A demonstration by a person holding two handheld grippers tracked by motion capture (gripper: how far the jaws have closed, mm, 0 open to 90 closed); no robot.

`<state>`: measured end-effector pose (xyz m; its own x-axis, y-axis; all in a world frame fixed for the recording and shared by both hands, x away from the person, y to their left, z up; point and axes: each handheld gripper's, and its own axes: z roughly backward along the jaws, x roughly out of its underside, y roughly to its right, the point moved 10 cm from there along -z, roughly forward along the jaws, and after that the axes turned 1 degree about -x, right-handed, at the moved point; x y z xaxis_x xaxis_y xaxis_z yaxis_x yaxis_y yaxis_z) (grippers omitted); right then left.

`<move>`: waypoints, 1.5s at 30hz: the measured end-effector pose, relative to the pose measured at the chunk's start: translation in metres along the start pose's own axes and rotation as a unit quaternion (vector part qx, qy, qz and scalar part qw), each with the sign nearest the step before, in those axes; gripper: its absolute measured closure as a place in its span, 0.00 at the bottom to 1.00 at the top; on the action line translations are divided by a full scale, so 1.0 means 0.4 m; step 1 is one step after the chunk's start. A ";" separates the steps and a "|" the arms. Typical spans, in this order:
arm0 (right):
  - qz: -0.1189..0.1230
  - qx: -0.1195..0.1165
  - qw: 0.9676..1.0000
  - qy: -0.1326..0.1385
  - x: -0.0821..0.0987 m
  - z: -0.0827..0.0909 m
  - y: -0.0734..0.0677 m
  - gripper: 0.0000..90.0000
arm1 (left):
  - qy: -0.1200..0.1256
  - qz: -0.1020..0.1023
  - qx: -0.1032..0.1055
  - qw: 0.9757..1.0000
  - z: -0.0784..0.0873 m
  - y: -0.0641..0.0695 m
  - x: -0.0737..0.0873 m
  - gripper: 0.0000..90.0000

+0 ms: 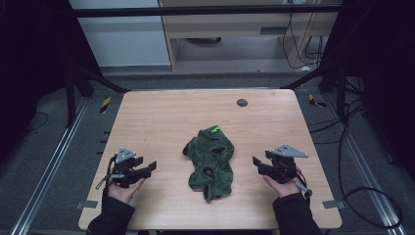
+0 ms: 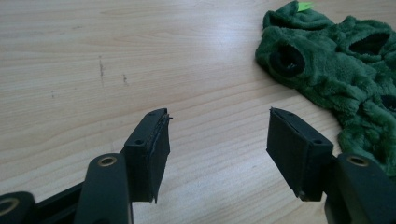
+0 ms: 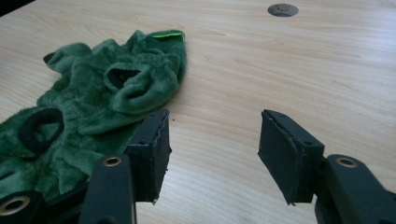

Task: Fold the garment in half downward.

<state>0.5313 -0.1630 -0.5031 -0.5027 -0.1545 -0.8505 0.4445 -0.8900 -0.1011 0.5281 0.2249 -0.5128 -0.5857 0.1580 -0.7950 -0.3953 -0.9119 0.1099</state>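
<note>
Green fleece garment (image 1: pixel 211 161) lies between left gripper (image 1: pixel 150 167) and right gripper (image 1: pixel 256 161) — both jaws spread, empty.

The high cam sits above my side, looking forward and down over the whole wooden table (image 1: pixel 161 117); my left gripper (image 2: pixel 217 123) cam rides low, looking right across the tabletop; my right gripper (image 3: pixel 212 123) cam faces left; all three share the green fleece garment (image 1: pixel 211 160) mid-table.
</note>
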 end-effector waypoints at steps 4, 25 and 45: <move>0.004 -0.005 1.000 0.006 -0.028 -0.003 -0.009 0.48 | 0.003 -0.003 0.002 1.000 -0.004 0.000 -0.019 0.43; 0.018 -0.026 0.999 -0.003 -0.121 -0.061 -0.042 0.51 | 0.013 -0.029 0.023 0.999 -0.066 0.048 -0.136 0.43; 0.018 -0.026 0.999 -0.016 -0.166 -0.143 -0.050 0.56 | 0.012 -0.046 0.039 0.998 -0.140 0.105 -0.198 0.47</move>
<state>0.5983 -0.1102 -0.4741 -0.5079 -0.2005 -0.8378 0.5004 -0.8603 -0.0975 0.5975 0.1528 -0.4787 -0.5275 0.2290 -0.8181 -0.5009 -0.8616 0.0818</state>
